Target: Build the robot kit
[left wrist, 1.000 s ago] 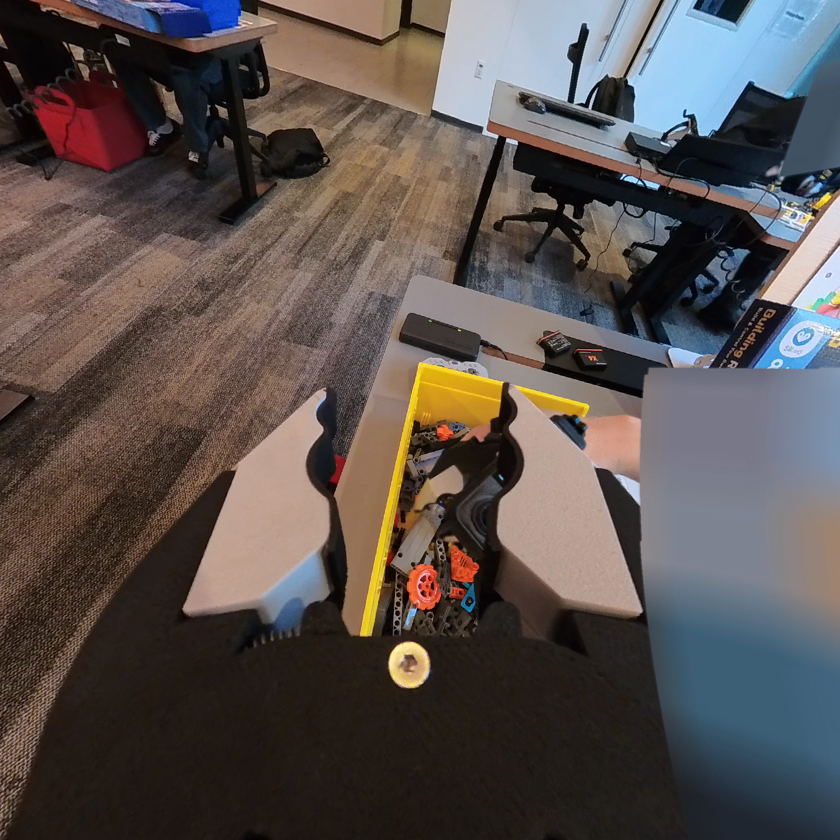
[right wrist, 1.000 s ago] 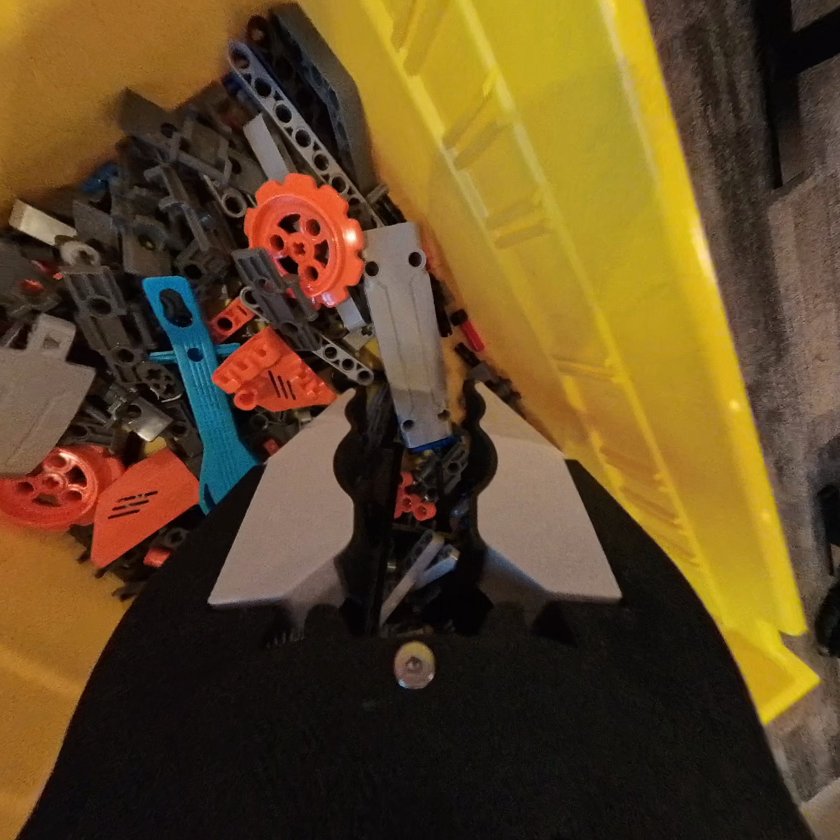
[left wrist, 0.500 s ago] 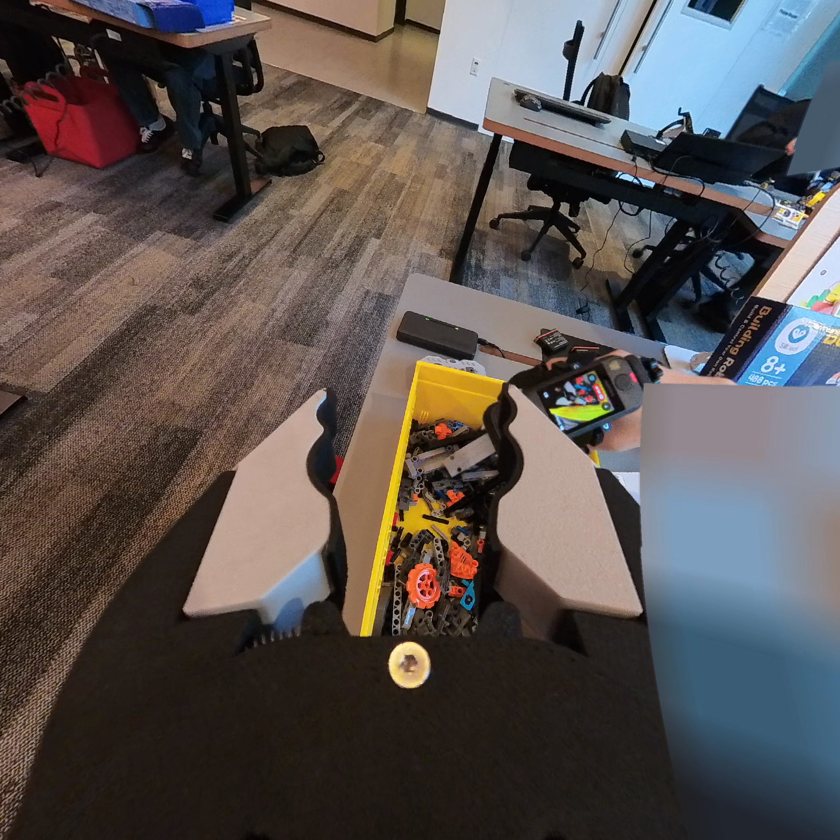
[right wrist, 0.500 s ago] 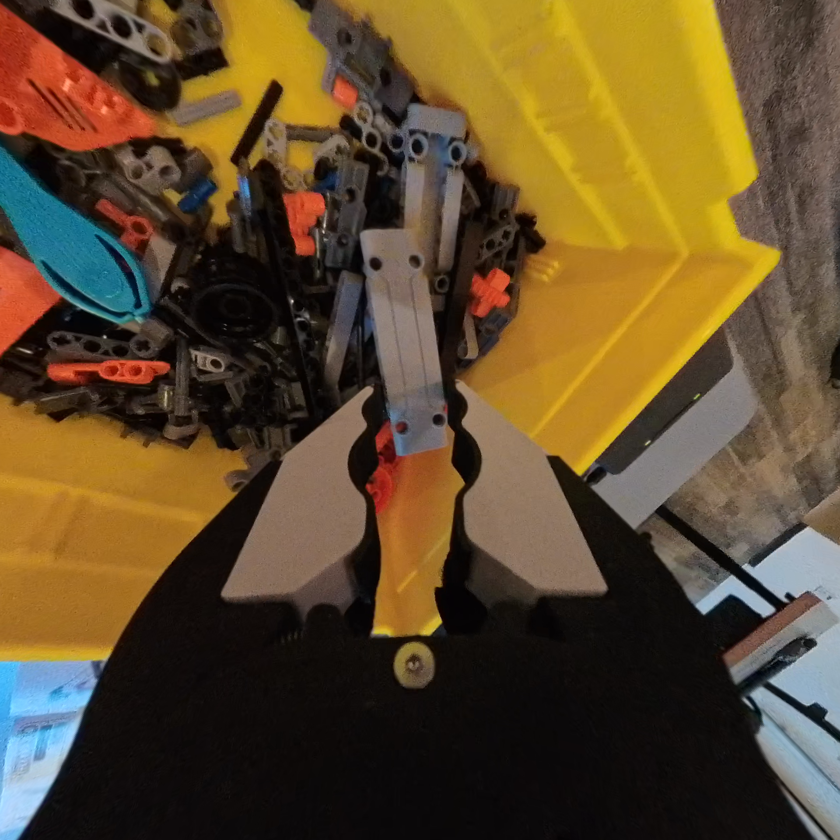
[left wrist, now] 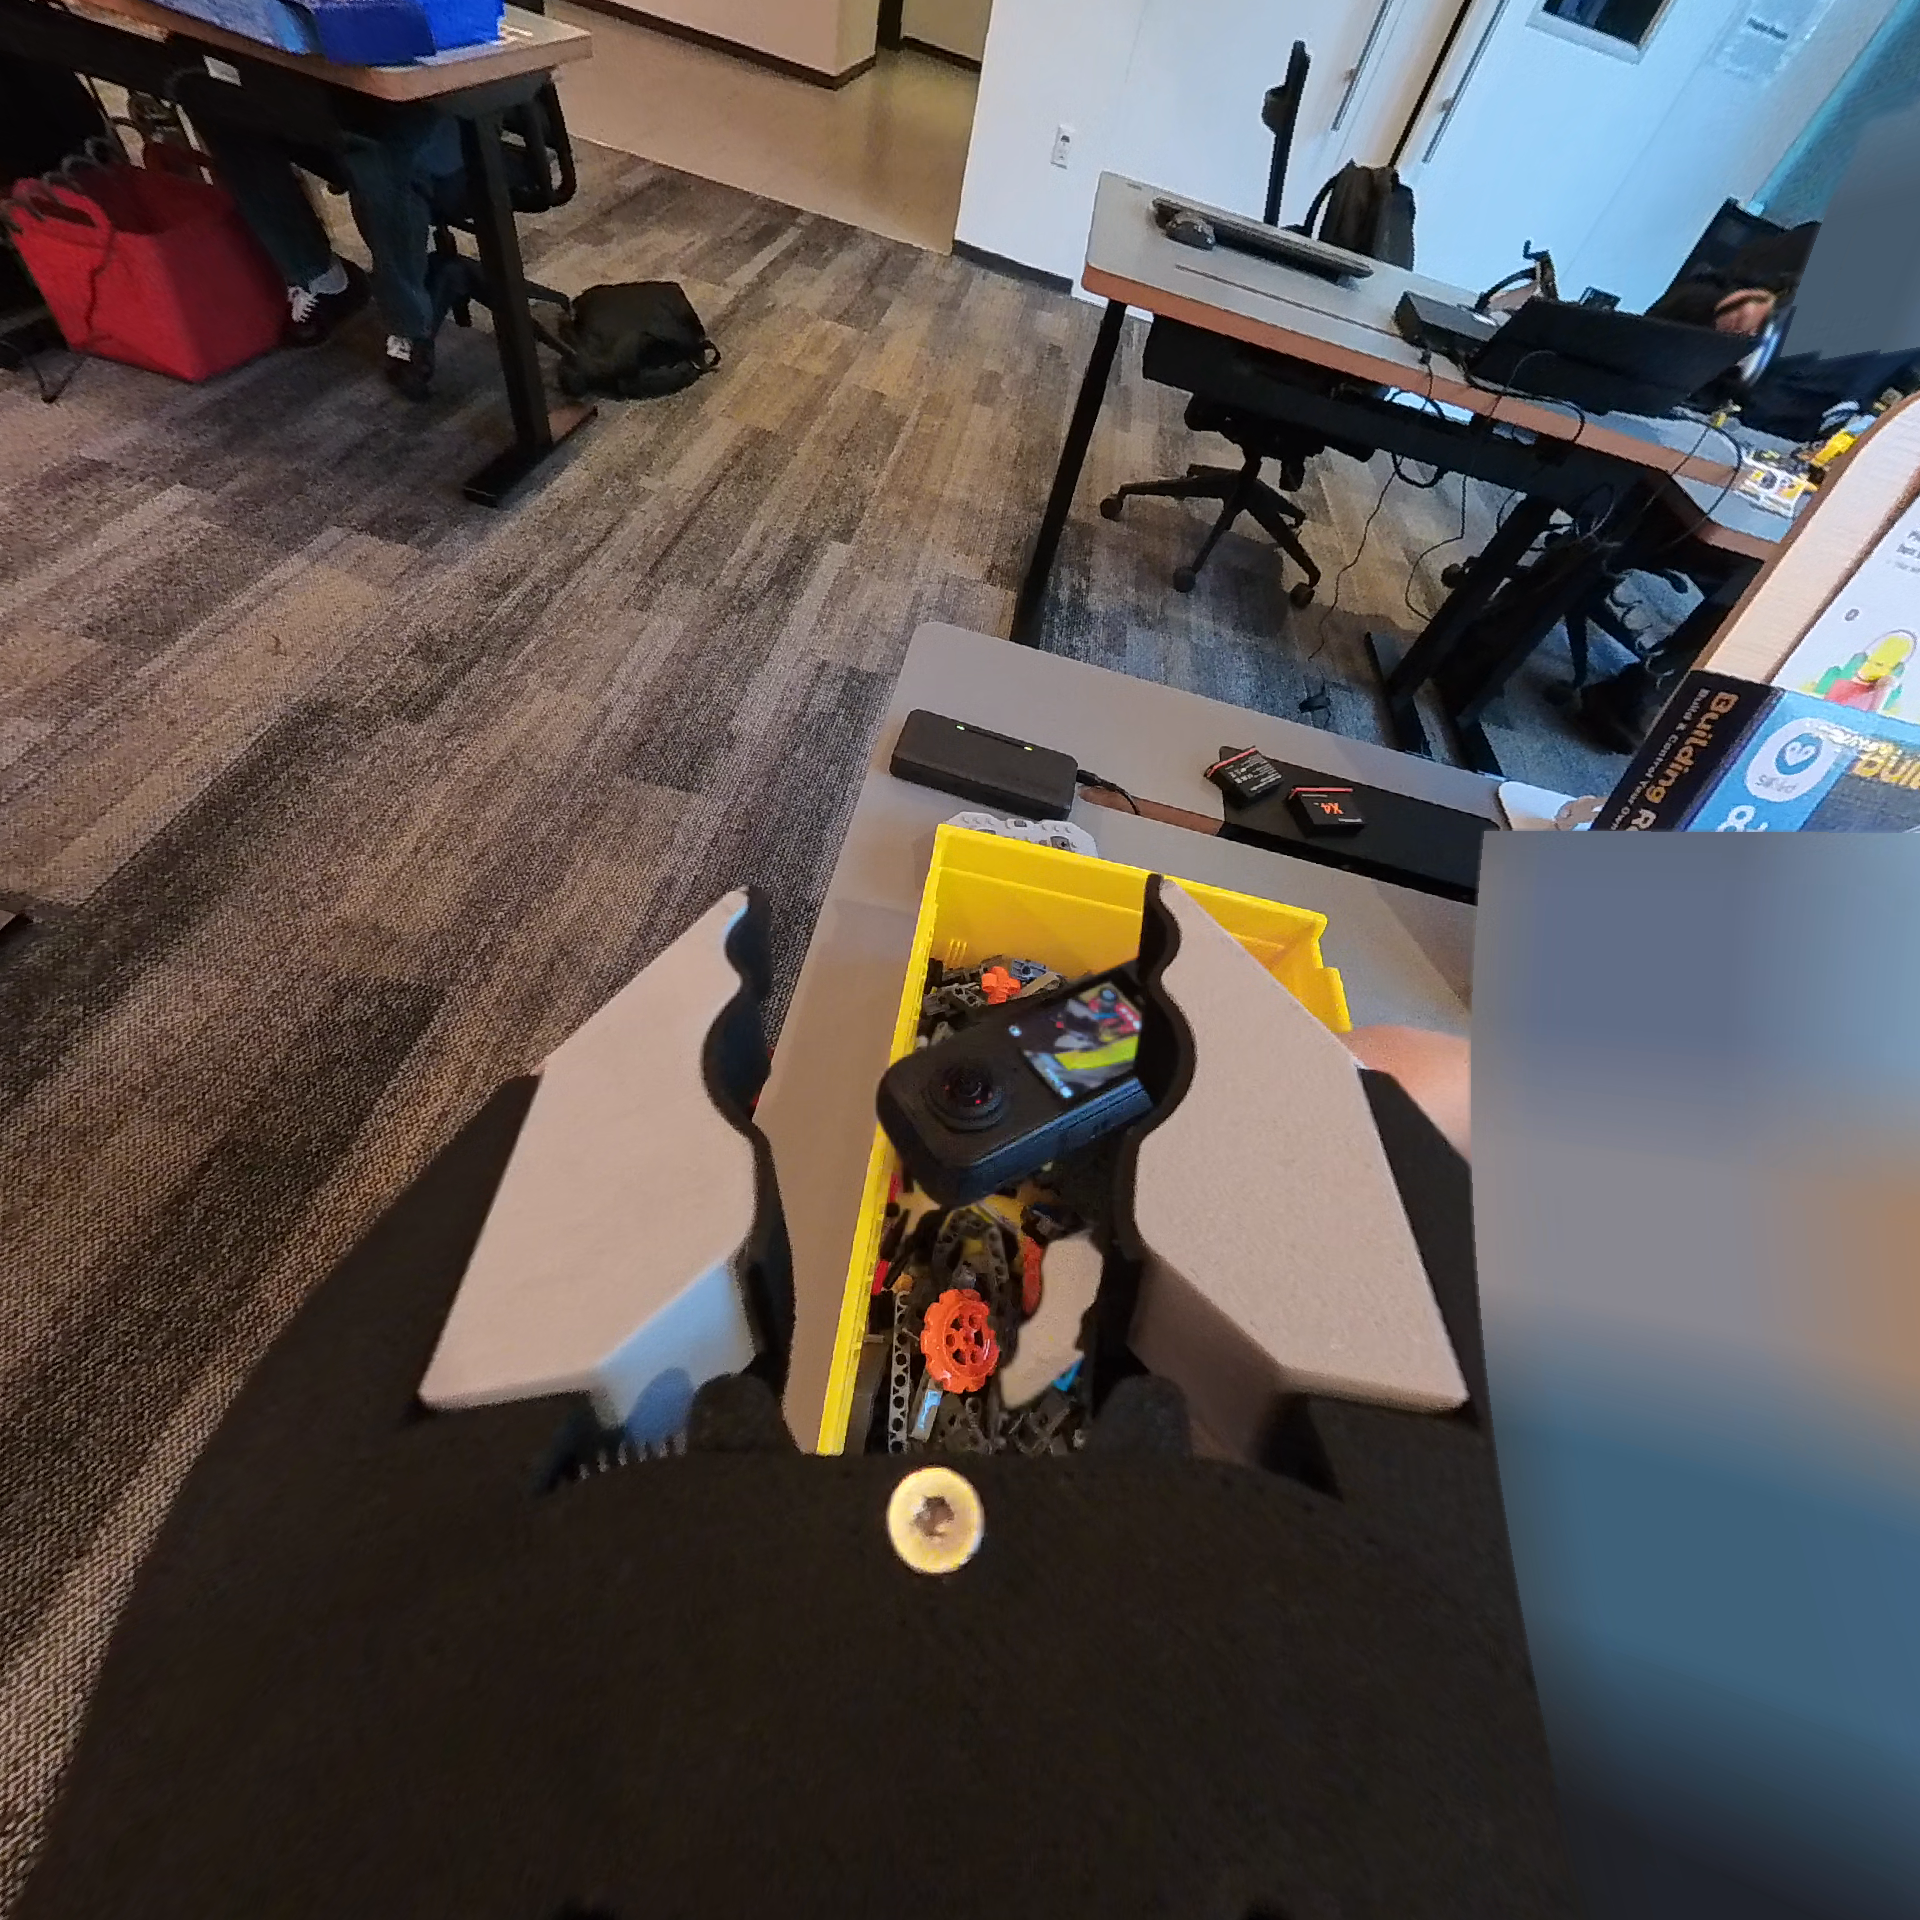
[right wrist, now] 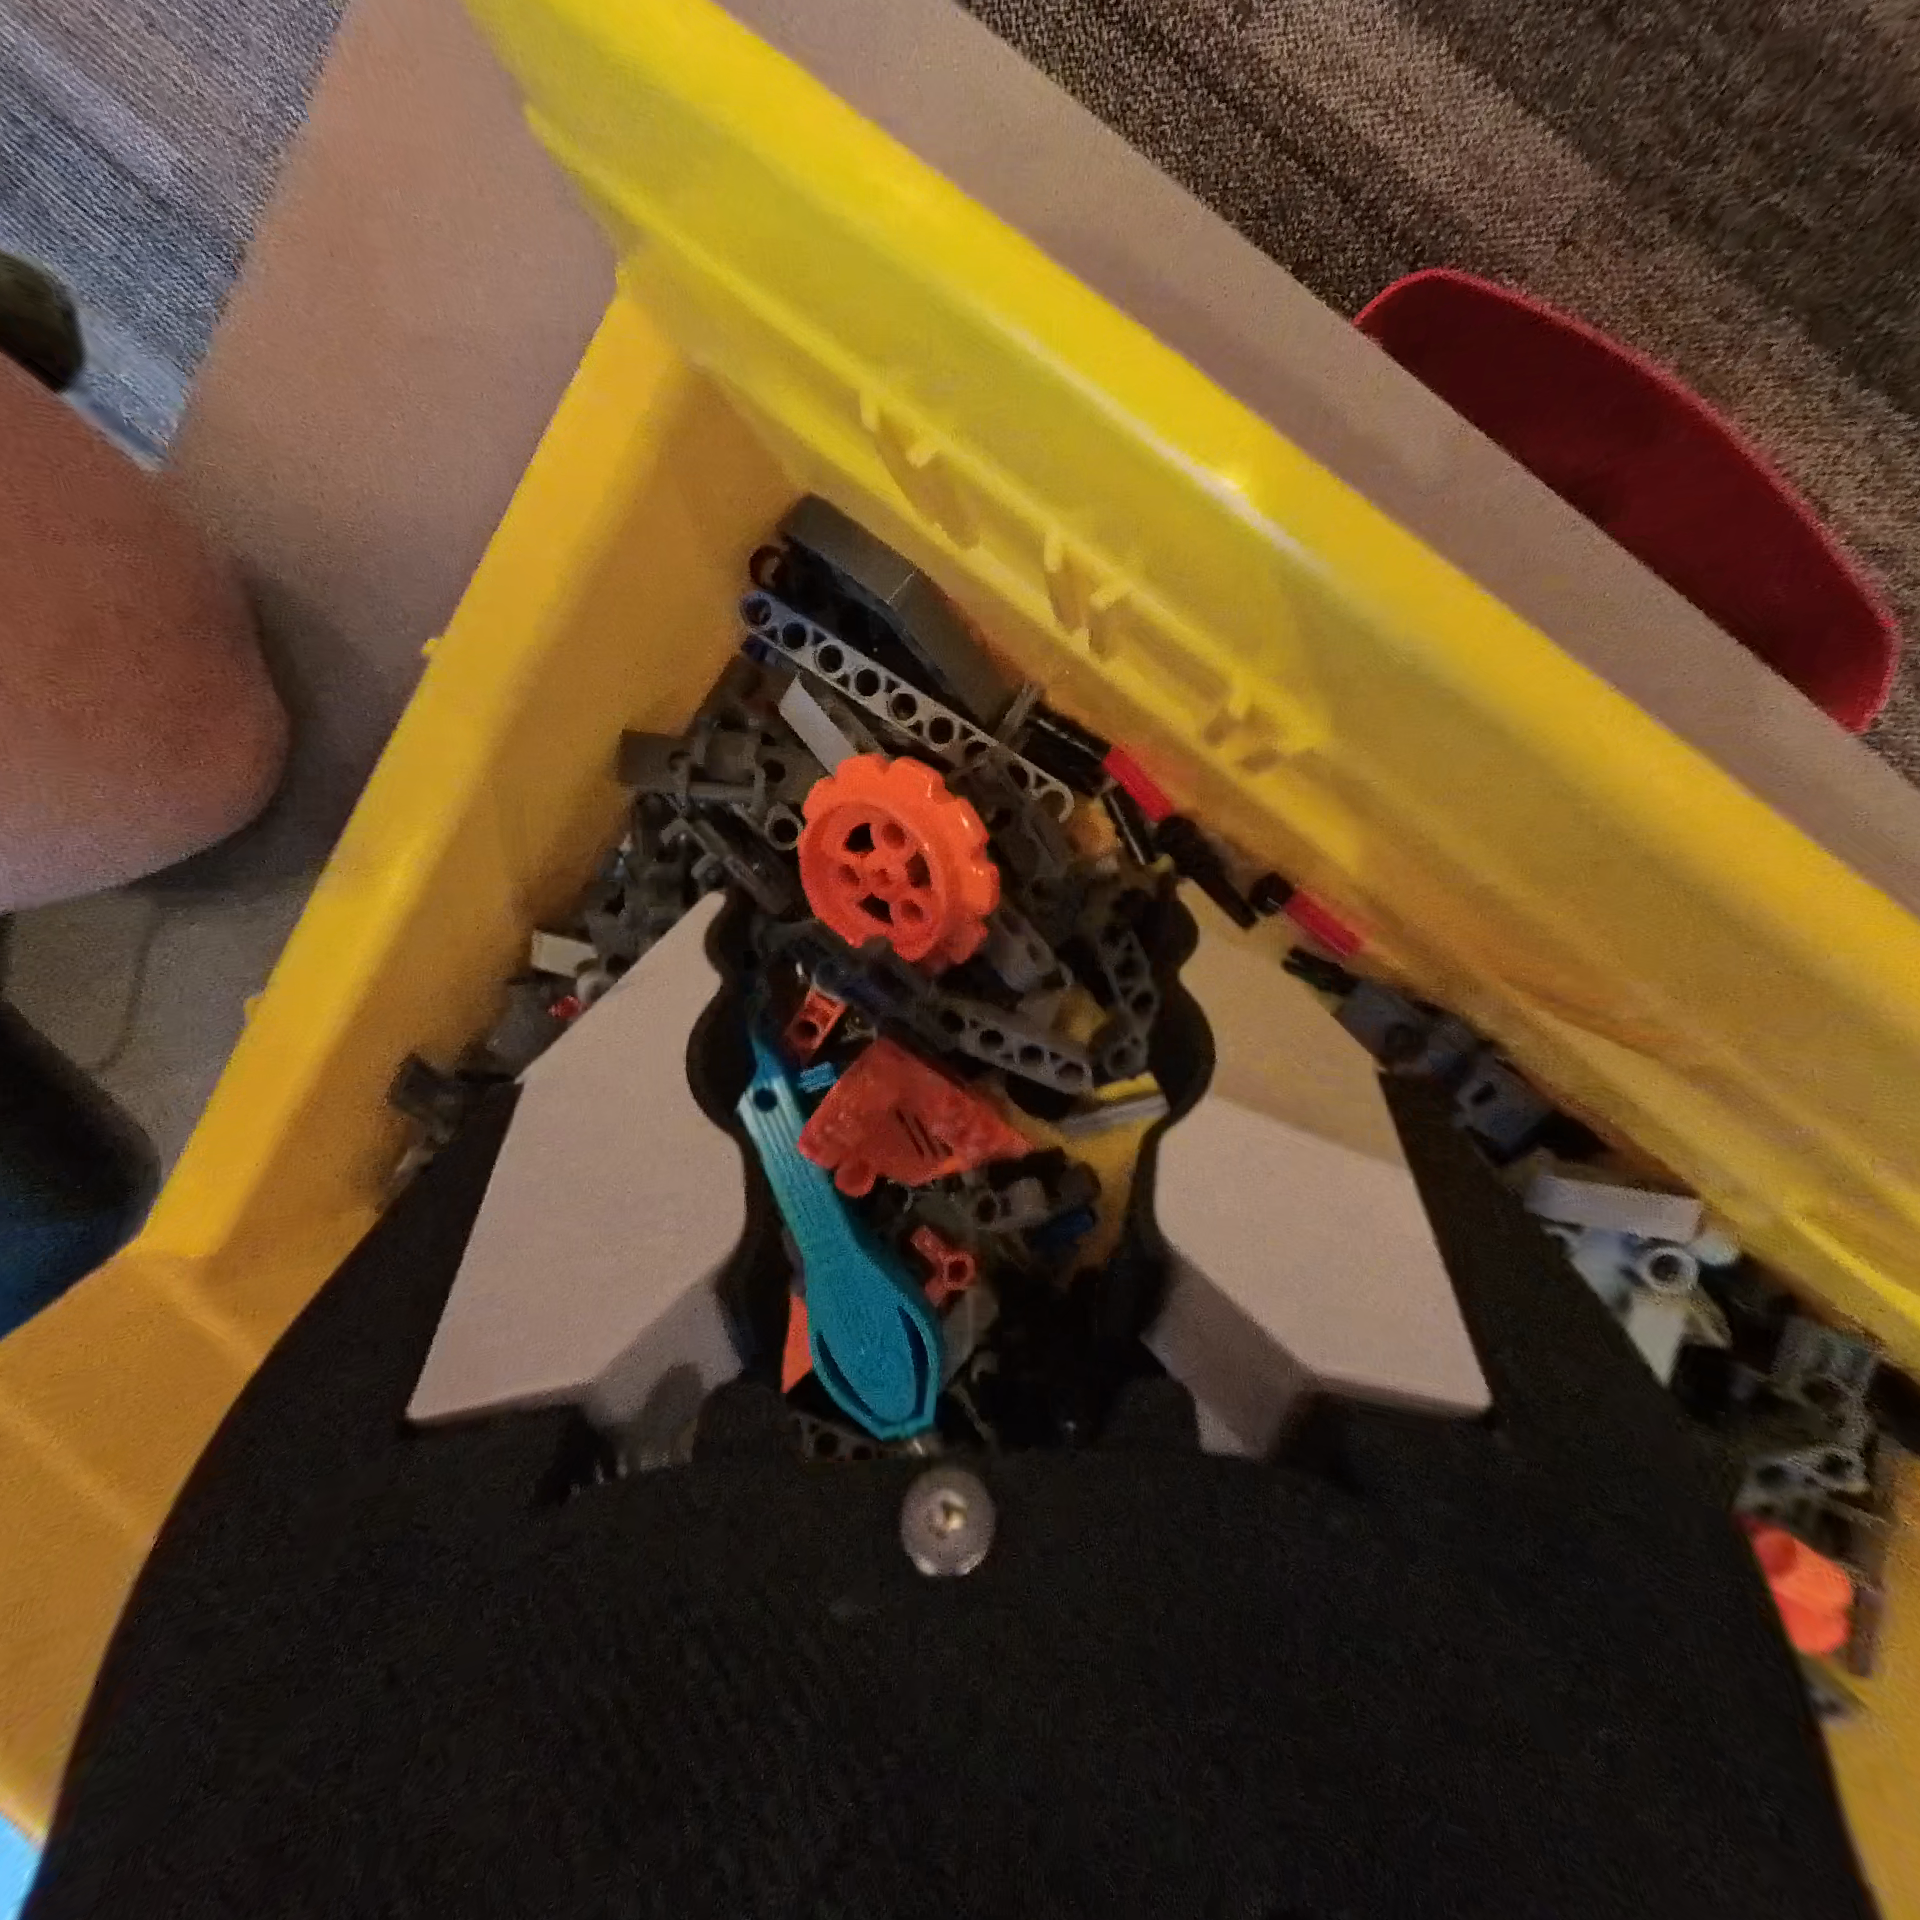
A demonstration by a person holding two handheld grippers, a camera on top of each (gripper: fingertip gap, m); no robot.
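A yellow bin [left wrist: 1039, 914] full of small grey, black and orange building parts sits on a grey table [left wrist: 997, 675]. My left gripper [left wrist: 951, 899] is open and empty, held above the bin's near end. My right gripper [right wrist: 951, 914] is open wide and empty, low over the parts pile inside the bin [right wrist: 935, 343]. An orange gear wheel [right wrist: 894, 860] lies just ahead of its fingertips. A teal tool [right wrist: 852, 1278] and an orange panel [right wrist: 904, 1127] lie between its fingers. In the left wrist view the right gripper's black camera [left wrist: 1013, 1101] hangs over the bin, with the orange gear [left wrist: 958, 1338] below it.
A black power bank [left wrist: 982, 764], two small batteries [left wrist: 1288, 790] and a colourful box [left wrist: 1787, 769] lie beyond the bin. A red seat [right wrist: 1662, 488] stands beside the table. A person's hand [right wrist: 104, 675] rests at the bin's end. Desks and office chairs stand across the carpet.
My right gripper was shut on a long grey panel; now it is open without it and has moved back over the orange gear. My left gripper has stayed in place, open.
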